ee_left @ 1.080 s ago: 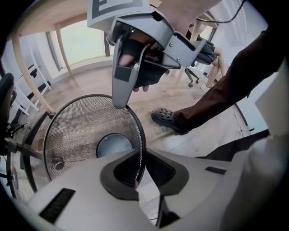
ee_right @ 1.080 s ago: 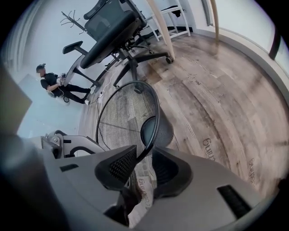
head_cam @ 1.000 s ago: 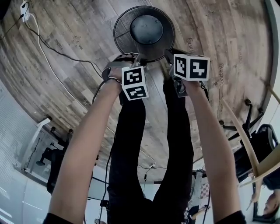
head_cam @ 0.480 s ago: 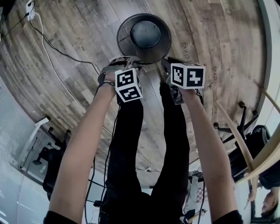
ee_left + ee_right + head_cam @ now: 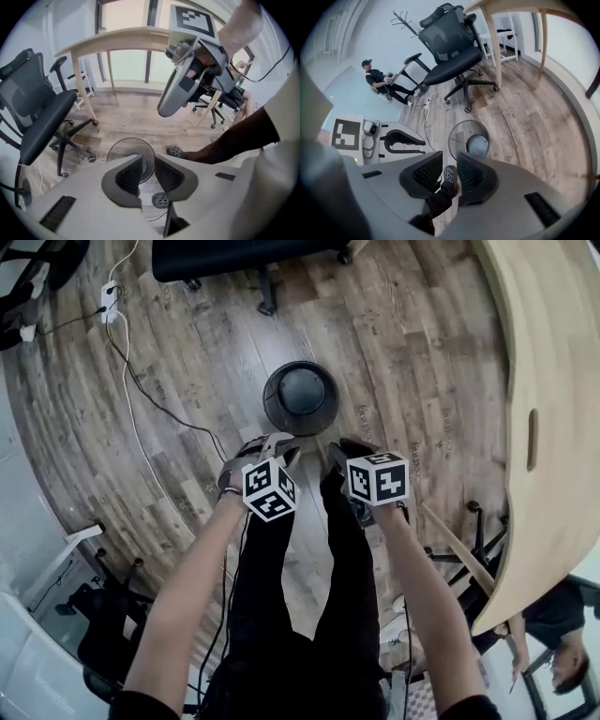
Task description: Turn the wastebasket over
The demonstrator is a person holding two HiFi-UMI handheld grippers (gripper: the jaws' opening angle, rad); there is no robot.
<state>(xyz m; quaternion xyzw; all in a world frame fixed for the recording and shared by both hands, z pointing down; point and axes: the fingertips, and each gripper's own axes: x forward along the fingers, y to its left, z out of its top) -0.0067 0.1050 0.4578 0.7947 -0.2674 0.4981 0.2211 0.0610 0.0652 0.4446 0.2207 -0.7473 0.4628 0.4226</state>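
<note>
From the head view, the wastebasket point(image 5: 300, 397) stands upright on the plank floor point(image 5: 422, 343), mouth up. It is a round wire-mesh tub, and only its solid dark base shows inside. It sits just ahead of the person's feet. Both grippers hang above it and apart from it. The left gripper point(image 5: 281, 444) and right gripper point(image 5: 342, 448) point steeply down, their marker cubes facing the camera. A pale wooden desk point(image 5: 553, 427) curves in on the right.

The left gripper view gives the room at floor level. The basket's thin mesh wall point(image 5: 126, 150) shows past the grey ribbed pads point(image 5: 129, 176). Those jaws stand a narrow slot apart and have just been closing a little, with nothing between them. The right gripper crosses overhead here, and a black mesh office chair point(image 5: 37, 117) sits to the left.

In the right gripper view the jaws are also a narrow slot apart and gripping nothing. A perforated shoe point(image 5: 450, 174) lies far below the gap. Beyond it the basket point(image 5: 469, 137) shows a pale grey base. Only this view catches a seated person point(image 5: 377, 79) by the far wall.
</note>
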